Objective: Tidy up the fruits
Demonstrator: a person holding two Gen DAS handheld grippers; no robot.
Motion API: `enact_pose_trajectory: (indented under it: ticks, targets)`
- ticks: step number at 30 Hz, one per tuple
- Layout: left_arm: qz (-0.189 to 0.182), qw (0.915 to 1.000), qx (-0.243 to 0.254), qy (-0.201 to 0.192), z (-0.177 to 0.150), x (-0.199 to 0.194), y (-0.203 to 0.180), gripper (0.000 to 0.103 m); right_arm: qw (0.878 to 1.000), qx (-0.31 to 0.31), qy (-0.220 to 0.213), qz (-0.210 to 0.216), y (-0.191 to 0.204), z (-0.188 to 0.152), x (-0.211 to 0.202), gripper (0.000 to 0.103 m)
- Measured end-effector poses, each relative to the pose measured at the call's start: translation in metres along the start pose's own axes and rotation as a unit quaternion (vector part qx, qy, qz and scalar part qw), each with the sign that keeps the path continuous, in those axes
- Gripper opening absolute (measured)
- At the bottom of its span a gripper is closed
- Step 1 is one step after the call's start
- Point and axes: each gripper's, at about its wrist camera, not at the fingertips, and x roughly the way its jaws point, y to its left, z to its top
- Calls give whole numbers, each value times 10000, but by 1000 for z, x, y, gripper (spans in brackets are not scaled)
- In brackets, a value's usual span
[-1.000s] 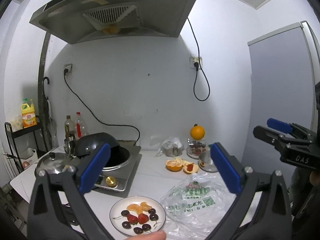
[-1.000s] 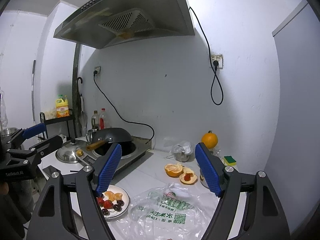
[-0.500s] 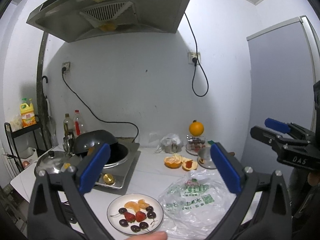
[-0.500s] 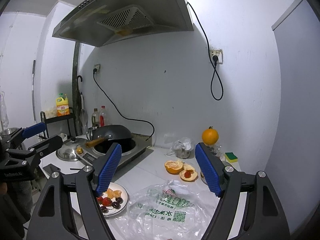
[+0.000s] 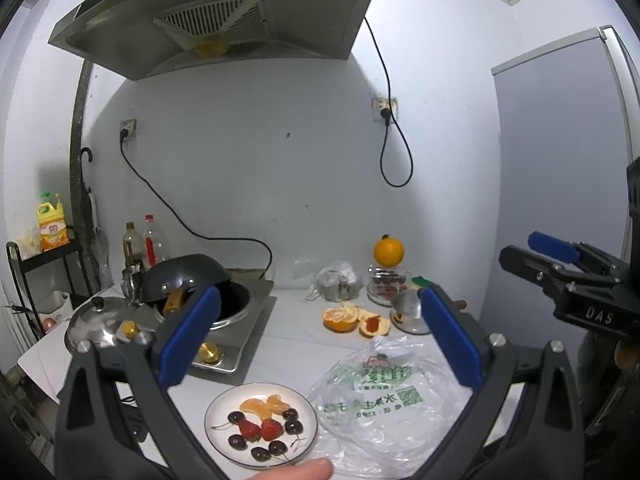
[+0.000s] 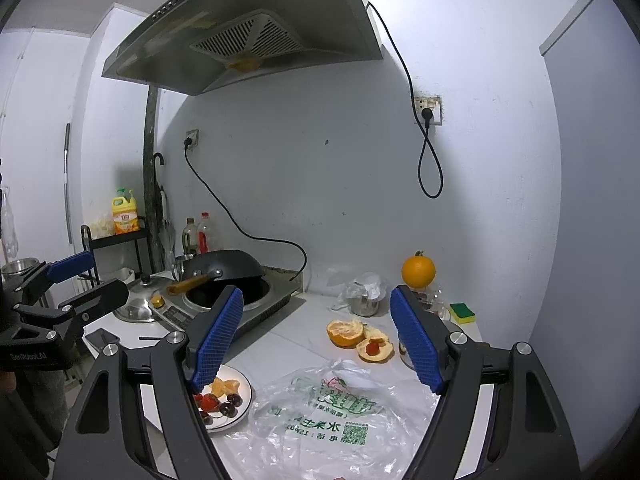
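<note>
Nearest, low on the white desk, sits the small plate with its fruit: 2 strawberries, several dark cherries on thin stems, and peeled orange segments. All of it is light, soft and easily bruised. I judge a cherry is best taken across its round body with a gentle squeeze, a strawberry across its broad shoulders; the segments look wet and likely slippery. Just beside the plate lies a crumpled clear plastic bag, limp and noisy to grip, best pinched at a raised fold.

The left gripper hangs above the plate with its jaws spread wide and nothing between them; the plate lies below and slightly toward the left pad. The right gripper also stands wide open and empty, over the bag, with the plate under its left finger.

Farther back lie a half-peeled orange and a peel cup holding something red. Beyond them a whole orange perches on a glass jar; it looks firm, heavier and liable to roll.
</note>
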Motion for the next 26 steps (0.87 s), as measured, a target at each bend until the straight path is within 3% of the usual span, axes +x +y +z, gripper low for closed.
enact_pose_trajectory:
  ticks: [26]
  targets:
    - [-64, 9998, -61, 166, 1, 22, -13, 102, 9998, 23, 178, 89, -6, -5, 13, 79]
